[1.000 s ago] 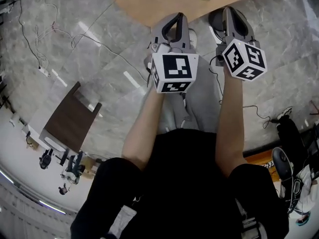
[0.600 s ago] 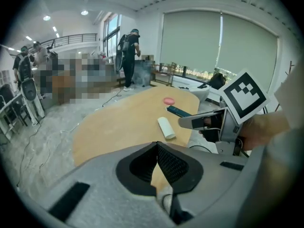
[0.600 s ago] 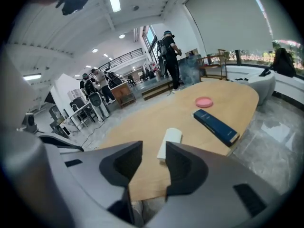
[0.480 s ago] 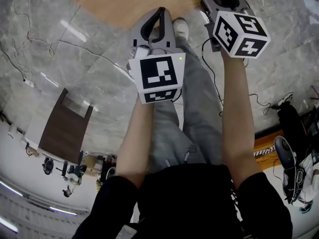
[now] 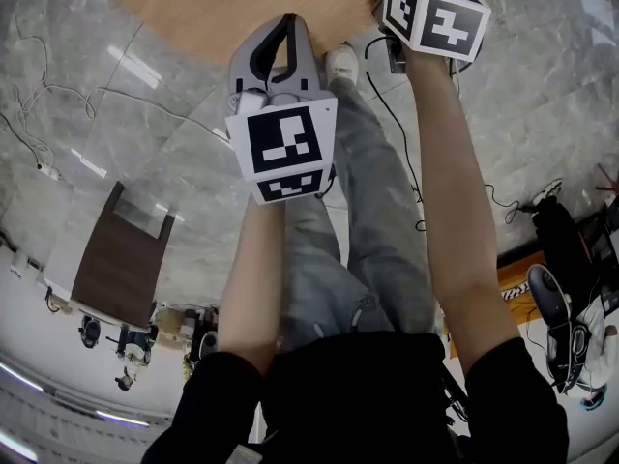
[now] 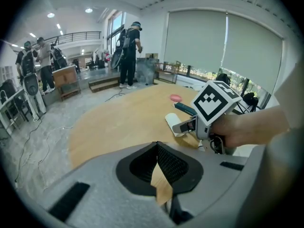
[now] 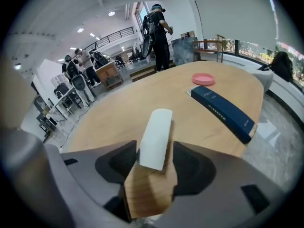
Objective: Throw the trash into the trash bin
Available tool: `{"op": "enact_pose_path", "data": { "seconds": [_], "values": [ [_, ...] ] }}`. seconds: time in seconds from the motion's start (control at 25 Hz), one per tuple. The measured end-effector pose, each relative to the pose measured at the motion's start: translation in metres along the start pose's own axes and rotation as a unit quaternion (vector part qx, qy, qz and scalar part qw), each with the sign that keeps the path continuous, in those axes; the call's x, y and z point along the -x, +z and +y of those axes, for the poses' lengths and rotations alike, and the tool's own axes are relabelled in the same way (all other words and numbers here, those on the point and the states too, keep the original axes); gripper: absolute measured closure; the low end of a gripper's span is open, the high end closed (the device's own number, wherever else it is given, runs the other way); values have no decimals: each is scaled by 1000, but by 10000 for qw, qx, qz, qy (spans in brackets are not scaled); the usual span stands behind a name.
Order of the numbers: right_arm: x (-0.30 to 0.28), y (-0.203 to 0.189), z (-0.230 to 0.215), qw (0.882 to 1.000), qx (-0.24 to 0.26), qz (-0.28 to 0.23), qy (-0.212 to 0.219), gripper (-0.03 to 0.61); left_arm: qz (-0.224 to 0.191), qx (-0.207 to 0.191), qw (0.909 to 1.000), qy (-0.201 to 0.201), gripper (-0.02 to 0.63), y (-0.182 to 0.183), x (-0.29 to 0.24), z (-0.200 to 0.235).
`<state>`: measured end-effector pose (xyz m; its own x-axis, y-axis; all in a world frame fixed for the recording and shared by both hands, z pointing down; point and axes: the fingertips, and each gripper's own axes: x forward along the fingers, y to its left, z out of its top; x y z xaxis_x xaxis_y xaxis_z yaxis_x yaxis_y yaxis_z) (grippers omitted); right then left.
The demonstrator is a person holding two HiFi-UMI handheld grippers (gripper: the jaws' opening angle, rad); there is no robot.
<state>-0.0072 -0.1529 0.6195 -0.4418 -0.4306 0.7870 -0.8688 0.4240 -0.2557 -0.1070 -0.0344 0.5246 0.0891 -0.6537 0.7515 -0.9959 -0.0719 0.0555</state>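
A white roll of paper [image 7: 156, 137] lies on the round wooden table [image 7: 118, 113], near its front edge. My right gripper [image 7: 156, 148] reaches over that edge; its jaws have just been opening and stand wide on either side of the roll, with wood showing beside it. The left gripper view shows that gripper [image 6: 184, 125] at the roll [image 6: 172, 122]. In the head view only its marker cube [image 5: 432, 13] shows. My left gripper [image 6: 157, 146] hangs short of the table with its tips together and nothing between them; the head view shows it [image 5: 283, 25] at the table edge. No trash bin is in view.
A dark blue book [image 7: 223, 110] and a pink dish [image 7: 203, 79] lie farther back on the table. People stand beyond it [image 7: 159, 32]. A brown stool [image 5: 121, 259] and cables [image 5: 58, 114] are on the marble floor to the left.
Both grippers have moved forward to the table edge. The right one's jaws have passed out of the top of the head view, leaving only its cube.
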Motion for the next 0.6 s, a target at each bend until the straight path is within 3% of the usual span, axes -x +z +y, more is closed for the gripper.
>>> {"op": "enact_pose_path", "data": {
  "seconds": [0.2, 0.6],
  "values": [
    [-1, 0, -3, 9997, 61, -37, -251, 407, 20, -34, 10000, -27, 609, -1, -3, 3],
    [47, -18, -20, 9978, -352, -531, -172, 419, 71, -288, 9990, -322, 609, -2, -10, -30]
  ]
}}
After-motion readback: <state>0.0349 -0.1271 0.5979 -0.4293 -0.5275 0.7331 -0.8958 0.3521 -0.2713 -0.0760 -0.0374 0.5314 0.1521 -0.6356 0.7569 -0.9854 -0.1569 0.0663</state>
